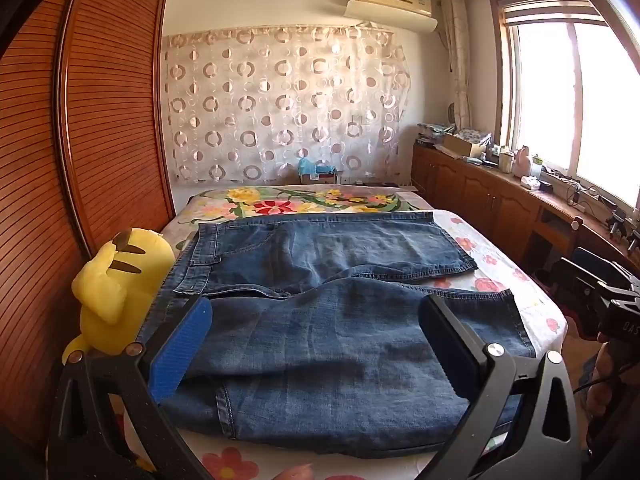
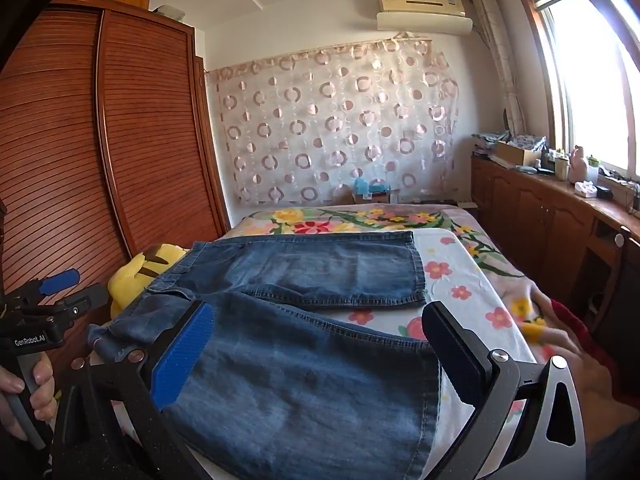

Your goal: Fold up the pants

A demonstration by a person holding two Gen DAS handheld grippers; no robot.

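Jeans [image 1: 320, 320] lie spread on the bed [image 1: 500, 276], near hem cut off below; left gripper [image 1: 316, 344] and right gripper [image 2: 320, 356] hover splayed, empty.

Jeans [image 2: 304, 360] near leg cut off at bottom edge; windowsill clutter [image 1: 520, 164] indistinct.

Ahead of the fingers lie blue denim pants [image 1: 328, 320], faded paler in patches, with lighter stitching. Under them the bed sheet [image 1: 492, 264] is white with red and pink flowers; farther ahead it turns to large yellow and red blooms with green leaves. Left of the left gripper [image 1: 316, 340], whose pads [image 1: 180, 352] are ribbed blue, sits a yellow plush toy [image 1: 116, 292] with brown stripes. The far curtain [image 1: 280, 104] shows pink-brown rings.
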